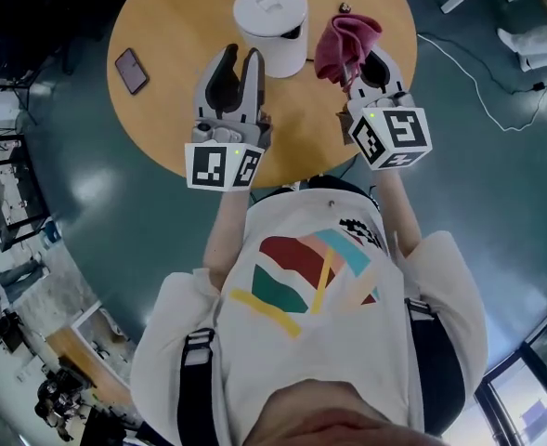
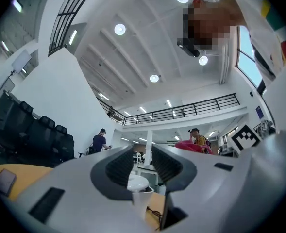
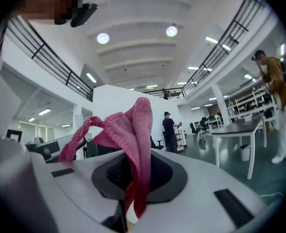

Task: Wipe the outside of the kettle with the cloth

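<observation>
The white kettle [image 1: 271, 21] stands on the round table [image 1: 175, 17], a phone [image 1: 131, 71] well left of it. The left gripper [image 1: 239, 60] has its jaws apart, holding nothing. The right gripper [image 1: 359, 71] pinches the pink cloth [image 1: 345, 43] beside the kettle.

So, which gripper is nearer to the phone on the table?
Left. In the head view the left gripper is just right of the phone; the right gripper, holding the pink cloth, is farther right, past the kettle.
</observation>
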### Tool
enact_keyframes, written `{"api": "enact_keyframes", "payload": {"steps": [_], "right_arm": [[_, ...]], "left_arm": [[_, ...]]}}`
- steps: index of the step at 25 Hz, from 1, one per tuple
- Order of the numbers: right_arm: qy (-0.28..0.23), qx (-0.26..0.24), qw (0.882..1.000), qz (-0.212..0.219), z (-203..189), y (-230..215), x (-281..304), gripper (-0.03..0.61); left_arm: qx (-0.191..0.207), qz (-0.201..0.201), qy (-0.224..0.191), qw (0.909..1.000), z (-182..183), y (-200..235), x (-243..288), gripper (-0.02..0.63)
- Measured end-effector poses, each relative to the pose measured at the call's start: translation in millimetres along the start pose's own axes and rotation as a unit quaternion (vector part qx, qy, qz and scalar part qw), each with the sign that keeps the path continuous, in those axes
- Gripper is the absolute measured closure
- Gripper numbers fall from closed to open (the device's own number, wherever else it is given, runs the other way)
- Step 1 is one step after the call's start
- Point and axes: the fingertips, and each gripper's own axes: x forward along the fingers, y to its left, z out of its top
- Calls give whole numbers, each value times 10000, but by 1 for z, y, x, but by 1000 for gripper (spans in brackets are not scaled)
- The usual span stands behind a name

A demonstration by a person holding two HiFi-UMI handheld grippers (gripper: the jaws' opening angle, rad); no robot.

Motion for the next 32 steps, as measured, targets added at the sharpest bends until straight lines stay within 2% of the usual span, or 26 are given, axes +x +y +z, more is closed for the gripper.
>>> {"api": "enact_keyframes", "payload": {"steps": [2, 4, 6, 32], "right_arm": [[52, 246, 9997, -65, -8, -1, -3, 540], [104, 174, 9998, -53, -12, 1, -7, 540], [145, 34, 9999, -52, -14, 3, -11, 540], [222, -222, 9995, 49, -18, 12, -16, 540]], "left_arm": [[211, 8, 175, 9996, -9, -8, 2, 449], [505, -64, 295, 9983, -15, -17, 5, 449], [635, -109, 322, 9974, -17, -23, 7, 449], [585, 16, 466, 9972, -31, -23, 16, 449]]}}
